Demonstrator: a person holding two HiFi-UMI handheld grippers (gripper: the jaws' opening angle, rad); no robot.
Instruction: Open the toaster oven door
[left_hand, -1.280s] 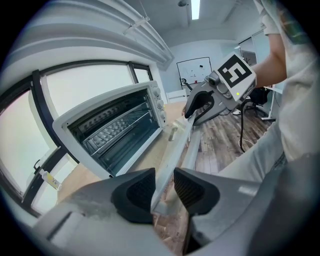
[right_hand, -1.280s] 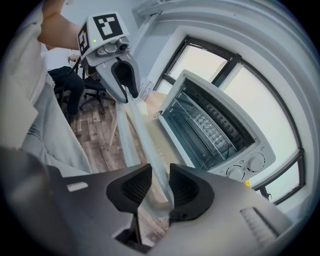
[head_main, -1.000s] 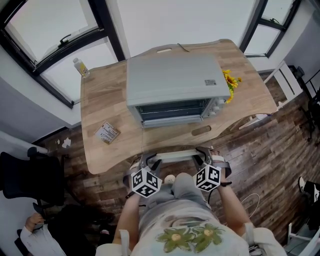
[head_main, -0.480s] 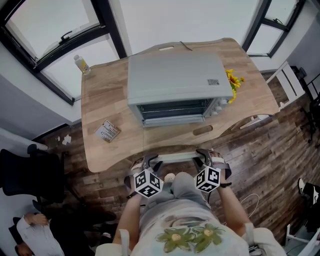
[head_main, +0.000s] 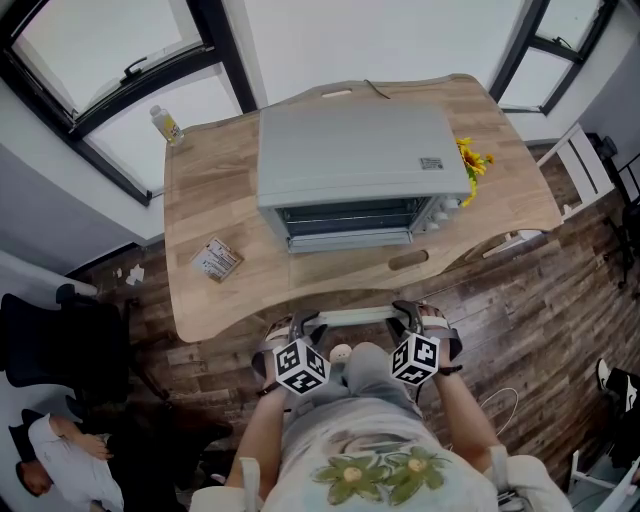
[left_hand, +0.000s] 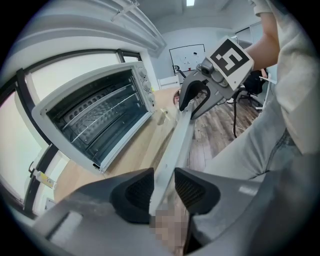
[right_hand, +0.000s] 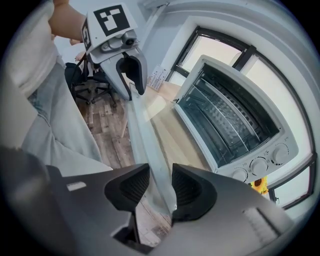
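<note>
The grey toaster oven (head_main: 360, 160) stands mid-table, its front facing me. Wire racks show in that dark front (left_hand: 95, 120) (right_hand: 235, 125), but I cannot tell whether a glass door covers it. Both grippers hover off the table's near edge, above my lap, well short of the oven. Between them runs a long white strip (head_main: 350, 315). My left gripper (head_main: 303, 322) (left_hand: 162, 192) is shut on one end of the strip (left_hand: 177, 140). My right gripper (head_main: 405, 312) (right_hand: 160, 187) has the other end (right_hand: 142, 135) between its pads; its jaws have just been opening, and the pads still touch it.
On the wooden table (head_main: 220, 190) are a small bottle (head_main: 166, 125) at the back left, a small packet (head_main: 216, 262) at the front left and sunflowers (head_main: 470, 160) right of the oven. A black office chair (head_main: 60, 350) and a person (head_main: 60, 470) are on the floor at the left.
Both grippers have sunk a little with the strip between them. The person at the lower left has moved further down and left.
</note>
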